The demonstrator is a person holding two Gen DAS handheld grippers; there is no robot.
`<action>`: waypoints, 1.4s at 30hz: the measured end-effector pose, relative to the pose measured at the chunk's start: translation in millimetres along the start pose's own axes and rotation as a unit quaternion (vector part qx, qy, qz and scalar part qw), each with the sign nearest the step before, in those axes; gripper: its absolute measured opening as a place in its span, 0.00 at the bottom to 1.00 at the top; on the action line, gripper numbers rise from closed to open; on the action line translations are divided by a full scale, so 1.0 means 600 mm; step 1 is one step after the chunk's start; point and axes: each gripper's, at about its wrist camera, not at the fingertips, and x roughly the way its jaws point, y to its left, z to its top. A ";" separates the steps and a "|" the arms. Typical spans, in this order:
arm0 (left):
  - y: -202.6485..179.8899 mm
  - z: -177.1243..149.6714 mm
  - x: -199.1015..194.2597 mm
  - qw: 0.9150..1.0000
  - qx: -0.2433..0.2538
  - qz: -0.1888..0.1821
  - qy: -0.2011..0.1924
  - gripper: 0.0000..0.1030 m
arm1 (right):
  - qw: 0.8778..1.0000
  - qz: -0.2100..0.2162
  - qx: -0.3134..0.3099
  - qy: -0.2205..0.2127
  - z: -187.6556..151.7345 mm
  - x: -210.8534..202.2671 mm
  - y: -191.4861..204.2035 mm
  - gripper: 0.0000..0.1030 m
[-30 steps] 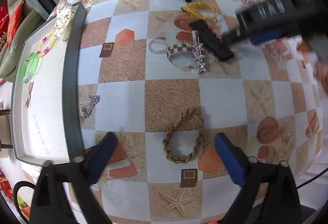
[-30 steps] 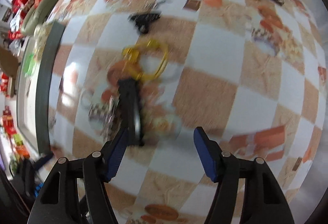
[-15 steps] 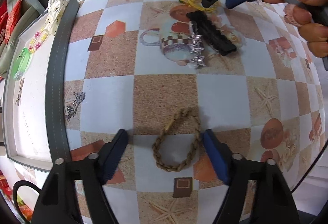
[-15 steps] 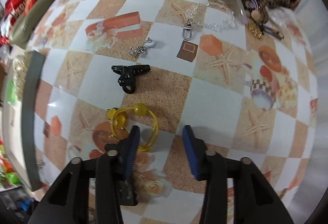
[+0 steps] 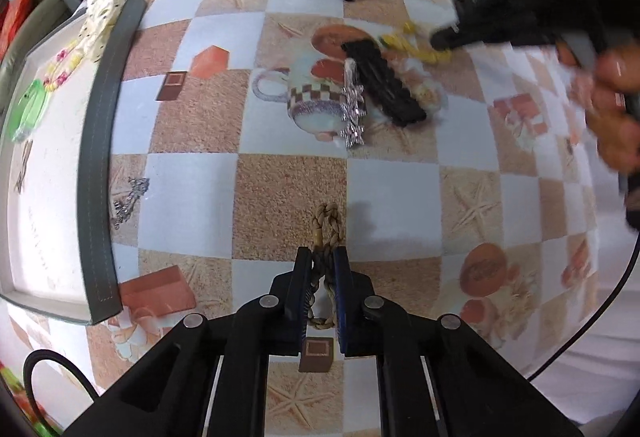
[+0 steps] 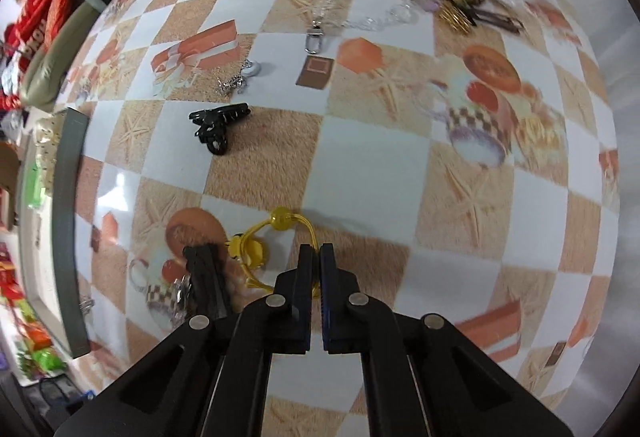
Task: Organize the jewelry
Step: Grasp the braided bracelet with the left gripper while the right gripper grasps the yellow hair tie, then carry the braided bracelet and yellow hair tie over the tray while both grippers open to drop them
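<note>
Two grippers: both we see clamped.
Left gripper (image 5: pixel 322 257): pinching our braided tan bracelet (image 5: pixel 326 233), squeezed narrow on the checkered tablecloth (image 5: pixel 400 189).
Right gripper (image 6: pixel 317 251): pinching our yellow hair tie (image 6: pixel 264 241).
Black comb clip (image 5: pixel 382 83): just beside the tie.
Tray (image 5: pixel 96 157): left of the bracelet, well apart.

left gripper (image 5: pixel 322 271) | black arms | blue-lined jaws | silver screws | black cable
</note>
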 end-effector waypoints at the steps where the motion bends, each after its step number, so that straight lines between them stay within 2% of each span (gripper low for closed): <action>1: 0.004 0.002 -0.007 1.000 -0.008 -0.006 -0.002 0.15 | 1.000 0.006 0.003 0.001 -0.005 -0.006 -0.006 0.03; 13: 0.021 0.000 -0.065 0.999 -0.031 -0.013 -0.019 0.15 | 0.998 0.065 0.025 0.008 -0.092 -0.090 -0.026 0.02; 15: 0.024 0.001 -0.081 0.999 -0.033 -0.014 -0.024 0.15 | 0.997 0.073 0.030 0.010 -0.081 -0.086 -0.005 0.02; 29: 0.051 0.017 -0.154 0.996 -0.053 0.005 -0.067 0.15 | 0.992 0.119 0.035 -0.004 -0.089 -0.144 0.026 0.02; 36: 0.093 0.021 -0.183 0.995 -0.056 0.012 -0.082 0.15 | 0.990 0.135 0.033 -0.020 -0.085 -0.172 0.061 0.02; 42: 0.155 0.025 -0.198 0.995 -0.047 0.006 -0.088 0.15 | 0.987 0.150 0.036 -0.039 -0.077 -0.195 0.127 0.02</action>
